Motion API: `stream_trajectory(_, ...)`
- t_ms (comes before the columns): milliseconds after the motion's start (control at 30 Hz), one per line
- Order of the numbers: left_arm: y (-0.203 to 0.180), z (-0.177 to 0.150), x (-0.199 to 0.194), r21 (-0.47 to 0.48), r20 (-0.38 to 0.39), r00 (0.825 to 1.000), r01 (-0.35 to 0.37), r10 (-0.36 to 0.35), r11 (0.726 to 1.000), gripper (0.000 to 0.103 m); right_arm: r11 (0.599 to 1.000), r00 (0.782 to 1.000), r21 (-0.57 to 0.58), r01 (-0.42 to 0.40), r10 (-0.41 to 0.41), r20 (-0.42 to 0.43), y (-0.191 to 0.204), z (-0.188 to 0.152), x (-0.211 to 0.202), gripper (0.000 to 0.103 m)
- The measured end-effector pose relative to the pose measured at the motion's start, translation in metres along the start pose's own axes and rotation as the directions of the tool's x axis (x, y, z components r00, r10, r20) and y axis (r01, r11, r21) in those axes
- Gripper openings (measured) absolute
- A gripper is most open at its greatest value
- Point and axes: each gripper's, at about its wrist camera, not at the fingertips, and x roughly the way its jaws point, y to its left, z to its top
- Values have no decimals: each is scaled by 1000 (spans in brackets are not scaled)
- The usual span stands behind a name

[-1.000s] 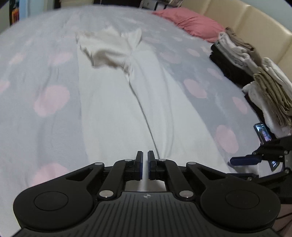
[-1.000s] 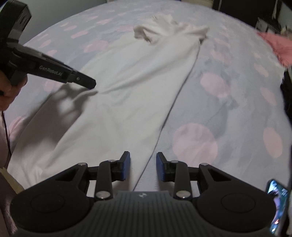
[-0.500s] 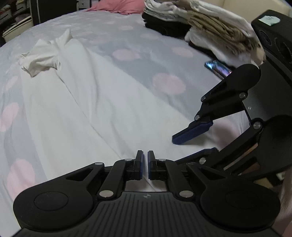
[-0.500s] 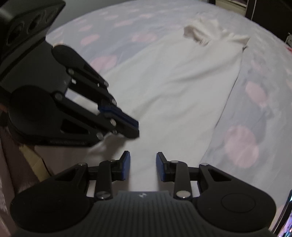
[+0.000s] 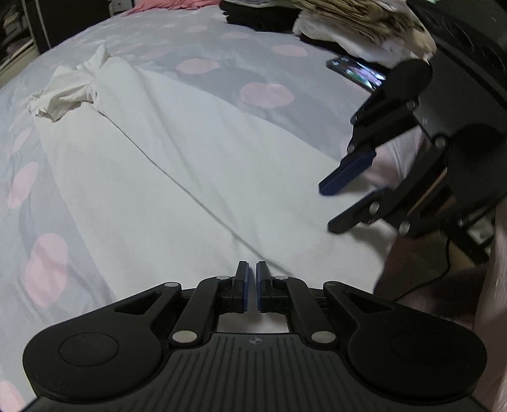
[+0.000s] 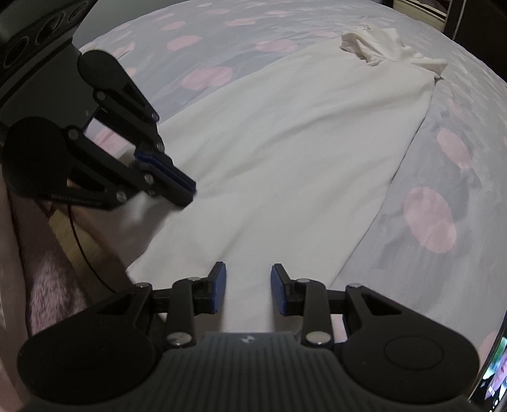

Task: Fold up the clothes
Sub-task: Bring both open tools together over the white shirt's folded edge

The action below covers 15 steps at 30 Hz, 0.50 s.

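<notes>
White garment (image 5: 177, 164) lies spread lengthwise on the bed (image 5: 47, 222), grey cover w/ pink dots; far end bunched up, near hem at the bed edge. Left tool (image 5: 250, 286): pads nearly together, only a thin gap, nothing visibly between them in its own view. In right wrist view its tips sit low at the near left corner of the cloth, which looks lifted there; can't tell if pinched. Right tool (image 6: 248, 290): pads apart, empty, hovering over the near hem. Phone (image 5: 356, 71) and stack of folded clothes (image 5: 358, 22) at the bed's right side.
</notes>
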Motion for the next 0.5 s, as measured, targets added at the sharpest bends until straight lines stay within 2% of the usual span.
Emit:
stream_trajectory(233,-15,-18,-14,90,-6,998,-56,57,994,4,980,1000,-197,12,-12,5,38,-17,-10,38)
stream_trajectory(300,-24,-24,-19,134,17,996,-93,92,987,25,968,1000,-250,16,-12,15,49,-20,-13,39)
stream_trajectory(367,-35,-30,-24,188,51,991,-129,122,974,40,952,999,-303,28,-20,30,59,-22,-15,42)
stream_trajectory(433,-46,-34,-28,245,94,985,-163,144,956,47,929,998,-364,59,-45,48,68,-25,-16,53)
stream_trajectory(500,-59,-40,-30,312,124,979,-191,160,930,54,901,995,-424,94,-74,65,77,-27,-17,57)
